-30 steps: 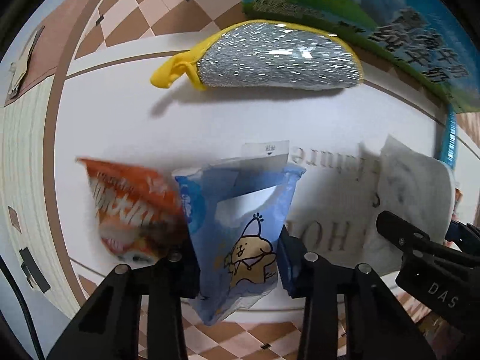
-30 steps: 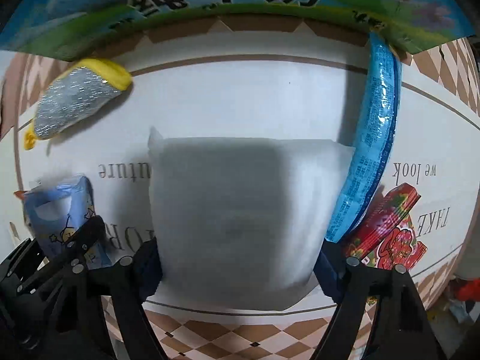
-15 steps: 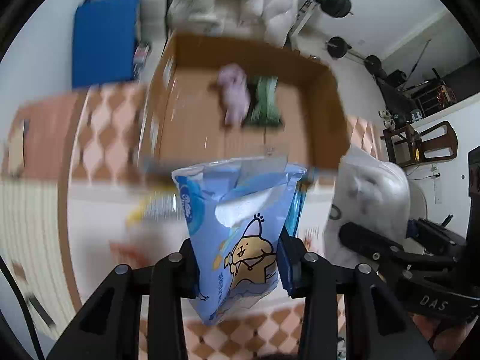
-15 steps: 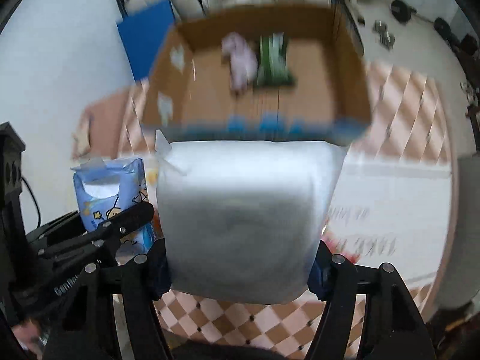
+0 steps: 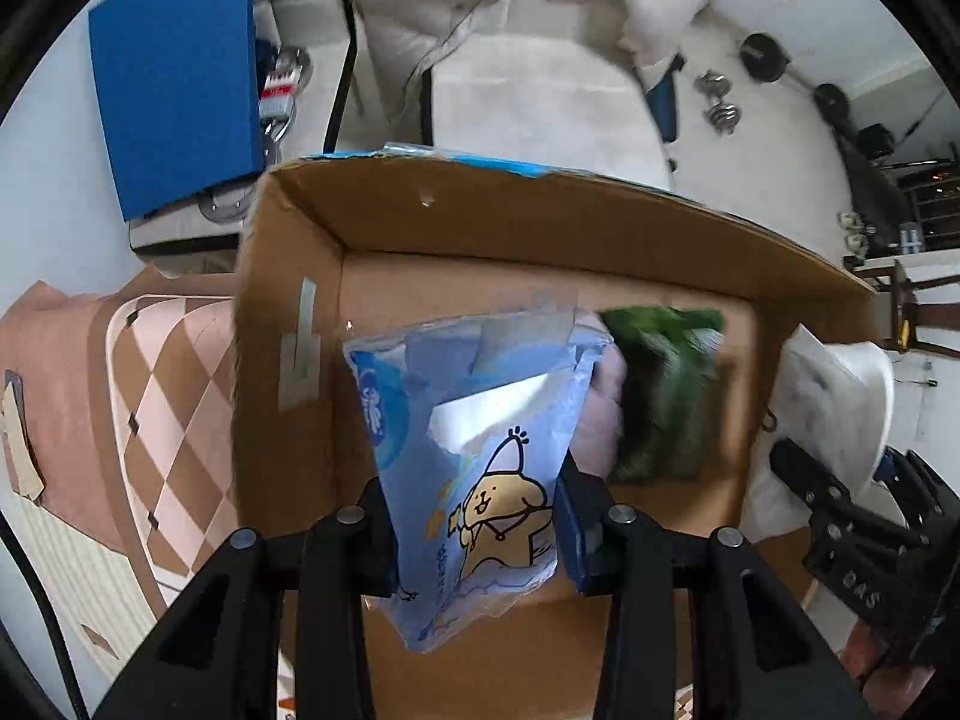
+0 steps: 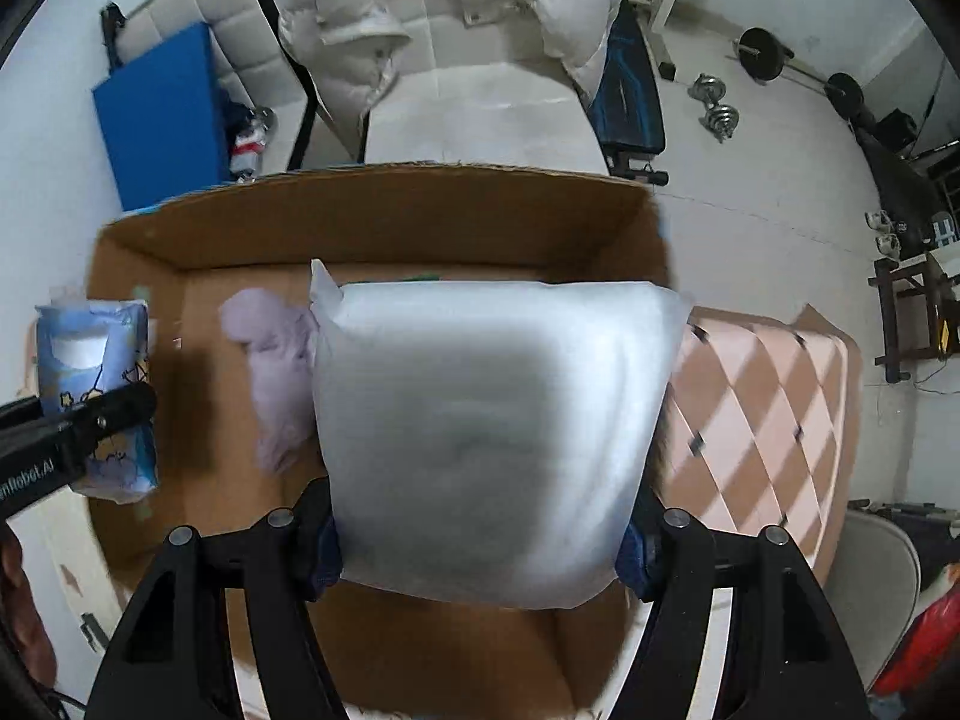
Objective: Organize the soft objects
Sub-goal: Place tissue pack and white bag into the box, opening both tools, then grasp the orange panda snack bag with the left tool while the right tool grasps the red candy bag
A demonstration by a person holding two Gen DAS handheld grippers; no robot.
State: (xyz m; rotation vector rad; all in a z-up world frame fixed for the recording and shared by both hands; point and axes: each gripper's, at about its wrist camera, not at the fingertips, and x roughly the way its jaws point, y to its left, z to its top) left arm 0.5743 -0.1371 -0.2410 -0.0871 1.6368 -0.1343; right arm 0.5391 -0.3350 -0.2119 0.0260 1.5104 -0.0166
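My left gripper (image 5: 477, 531) is shut on a blue tissue pack (image 5: 474, 444) with a yellow cartoon figure, held over the open cardboard box (image 5: 288, 312). My right gripper (image 6: 480, 531) is shut on a white soft pillow-like pack (image 6: 486, 432), also held over the box (image 6: 384, 222). Inside the box lie a pale purple soft toy (image 6: 273, 372) and a green pack (image 5: 663, 396). The white pack (image 5: 834, 396) and right gripper show at the right of the left wrist view. The tissue pack (image 6: 96, 384) shows at the left of the right wrist view.
The box stands on a checkered brown and pink floor mat (image 6: 762, 408). Behind it is a white sofa with a white down jacket (image 6: 444, 18), a blue panel (image 5: 174, 72), and dumbbells and weights (image 6: 717, 108) on the floor.
Both grippers lifted their packs off the white table and swung up and over the cardboard box, which now fills both views. The table items are out of view.
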